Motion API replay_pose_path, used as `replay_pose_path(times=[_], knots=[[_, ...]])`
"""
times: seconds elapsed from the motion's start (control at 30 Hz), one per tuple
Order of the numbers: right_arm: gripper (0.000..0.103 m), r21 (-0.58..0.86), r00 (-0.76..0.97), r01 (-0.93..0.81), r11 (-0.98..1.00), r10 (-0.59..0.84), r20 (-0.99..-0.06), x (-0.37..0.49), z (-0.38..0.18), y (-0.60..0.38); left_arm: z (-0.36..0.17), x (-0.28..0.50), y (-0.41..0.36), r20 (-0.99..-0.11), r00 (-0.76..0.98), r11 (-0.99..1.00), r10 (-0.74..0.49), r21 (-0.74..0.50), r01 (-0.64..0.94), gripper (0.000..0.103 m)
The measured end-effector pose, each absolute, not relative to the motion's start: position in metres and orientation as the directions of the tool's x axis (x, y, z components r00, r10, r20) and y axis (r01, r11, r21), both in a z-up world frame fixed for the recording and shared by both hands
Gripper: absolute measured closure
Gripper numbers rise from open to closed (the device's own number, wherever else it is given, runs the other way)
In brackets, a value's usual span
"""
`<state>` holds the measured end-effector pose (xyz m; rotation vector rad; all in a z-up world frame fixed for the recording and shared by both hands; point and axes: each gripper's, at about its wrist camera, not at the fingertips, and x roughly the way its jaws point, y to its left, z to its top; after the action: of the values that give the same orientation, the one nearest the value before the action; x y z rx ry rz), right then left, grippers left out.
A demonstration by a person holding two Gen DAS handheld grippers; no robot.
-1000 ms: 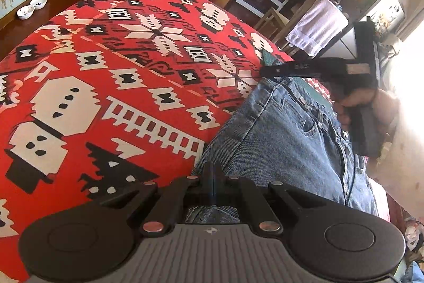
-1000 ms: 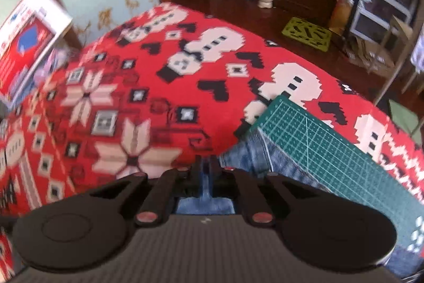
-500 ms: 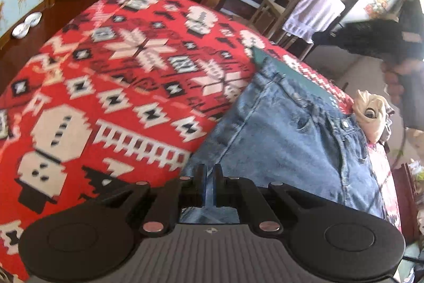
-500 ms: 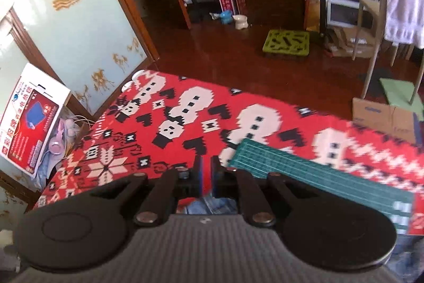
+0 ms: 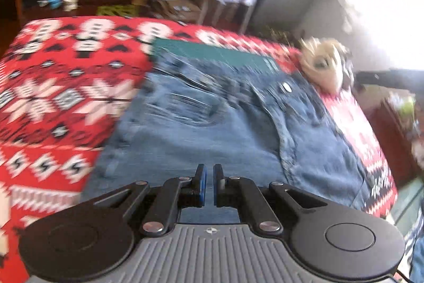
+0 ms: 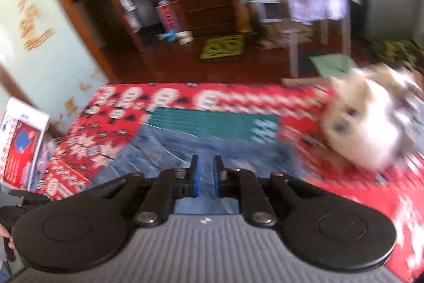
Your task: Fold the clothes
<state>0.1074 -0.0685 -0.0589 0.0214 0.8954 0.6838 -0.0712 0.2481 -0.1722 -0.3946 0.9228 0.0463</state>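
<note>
Looks like a pause between folds. Leaves the jeans spread flat on the red patterned cover, waistband far, overlapping the green mat, with a plush toy just beyond on the right. Holds the left hand-held gripper over the near denim with pads pressed almost together, no cloth plainly caught. Has just been opening the right hand-held gripper: slightly spread, nothing between the pads, denim only beneath. Probably calls next for fresh holds: spread both wider, come down on one edge of the jeans, pinch, then carry it across evenly.
</note>
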Motion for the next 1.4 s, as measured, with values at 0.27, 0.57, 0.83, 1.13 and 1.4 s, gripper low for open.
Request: replay_pose_path(times=[0.27, 0.57, 0.83, 1.13, 1.4], knots=[[0.086, 0.184, 0.462, -0.361, 0.914, 0.346, -0.816, 0.046, -0.124, -0.203, -0.169, -0.005, 0.181, -0.776, 0.588, 0.954, -0.228, -0.298, -0.023, 0.100], [0.080, 0.163, 0.469, -0.238, 0.957, 0.260, -0.844, -0.004, -0.173, -0.268, -0.183, 0.073, 0.110, -0.807, 0.498, 0.947, -0.319, -0.292, 0.134, 0.100], [0.081, 0.171, 0.430, -0.310, 0.935, 0.299, -0.852, 0.000, -0.183, -0.265, -0.209, 0.104, 0.071, -0.836, 0.452, 0.949, -0.312, -0.249, 0.194, 0.100], [0.085, 0.209, 0.410, -0.366, 0.907, 0.359, -0.839, 0.002, -0.181, -0.253, -0.213, 0.119, 0.060, -0.824, 0.462, 0.943, -0.328, -0.253, 0.218, 0.100], [0.103, 0.127, 0.440, -0.371, 0.920, 0.295, -0.848, 0.005, -0.184, -0.247, -0.216, 0.133, 0.048, -0.807, 0.480, 0.938, -0.344, -0.281, 0.202, 0.100]])
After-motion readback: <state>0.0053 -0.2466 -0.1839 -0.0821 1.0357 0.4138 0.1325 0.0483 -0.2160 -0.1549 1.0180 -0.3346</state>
